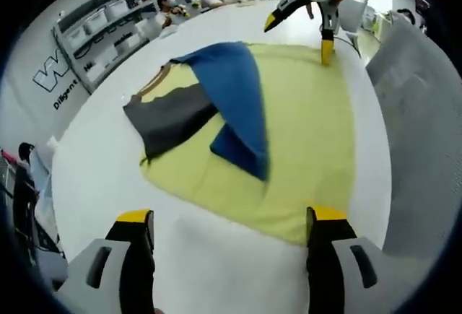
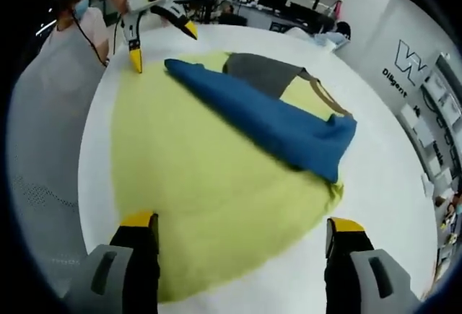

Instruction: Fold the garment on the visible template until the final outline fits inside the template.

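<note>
Garment: blue and dark grey cloth garment (image 1: 231, 105), partly folded, lying on pale yellow fabric template (image 1: 310, 133) for outline check.
Template: spread flat on white table (image 1: 216, 263).
Left gripper (image 1: 231, 231): jaws apart, empty, poised off near edge.
Right gripper (image 2: 242, 231): jaws apart, empty, opposite edge.

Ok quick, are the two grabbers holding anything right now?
Left gripper: open, holding nothing, above the yellow garment.
Right gripper: open, holding nothing.

Each gripper (image 1: 229, 227) (image 2: 242, 233) has grey-and-black jaws with yellow tips.
</note>
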`<control>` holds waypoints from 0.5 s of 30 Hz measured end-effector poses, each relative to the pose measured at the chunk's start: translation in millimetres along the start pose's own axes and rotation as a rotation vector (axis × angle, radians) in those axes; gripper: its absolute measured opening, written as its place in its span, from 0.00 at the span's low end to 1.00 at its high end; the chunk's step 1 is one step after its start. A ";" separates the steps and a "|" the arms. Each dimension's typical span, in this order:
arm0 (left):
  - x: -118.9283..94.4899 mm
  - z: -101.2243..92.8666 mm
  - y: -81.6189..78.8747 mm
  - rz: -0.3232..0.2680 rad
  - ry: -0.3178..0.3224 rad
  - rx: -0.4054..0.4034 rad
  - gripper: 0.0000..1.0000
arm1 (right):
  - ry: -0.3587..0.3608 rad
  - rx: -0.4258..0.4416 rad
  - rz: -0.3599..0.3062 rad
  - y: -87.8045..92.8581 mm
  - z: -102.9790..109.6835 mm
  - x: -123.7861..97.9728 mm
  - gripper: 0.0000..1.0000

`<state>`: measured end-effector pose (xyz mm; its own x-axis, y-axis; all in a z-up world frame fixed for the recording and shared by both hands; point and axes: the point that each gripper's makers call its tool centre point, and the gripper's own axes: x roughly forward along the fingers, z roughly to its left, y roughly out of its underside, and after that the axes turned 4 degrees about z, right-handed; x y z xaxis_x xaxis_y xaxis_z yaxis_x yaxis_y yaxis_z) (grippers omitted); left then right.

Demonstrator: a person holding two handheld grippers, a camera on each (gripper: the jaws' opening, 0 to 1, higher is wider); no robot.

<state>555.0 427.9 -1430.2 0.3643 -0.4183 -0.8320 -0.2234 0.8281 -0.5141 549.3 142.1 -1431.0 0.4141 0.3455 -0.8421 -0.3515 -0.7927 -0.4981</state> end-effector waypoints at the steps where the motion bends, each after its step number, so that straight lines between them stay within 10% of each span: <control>1: -0.4 -1.1 -4.3 -0.015 0.002 0.003 0.82 | 0.002 0.009 -0.006 -2.5 -0.5 -0.6 0.96; 15: 15.4 -23.4 -35.6 -0.040 0.077 -0.083 0.36 | -0.010 0.043 -0.101 -33.7 21.0 -6.2 0.95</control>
<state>547.5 383.3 -1429.6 0.3042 -0.4804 -0.8226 -0.2851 0.7781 -0.5598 541.0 177.3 -1413.3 0.4409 0.4280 -0.7889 -0.3443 -0.7311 -0.5890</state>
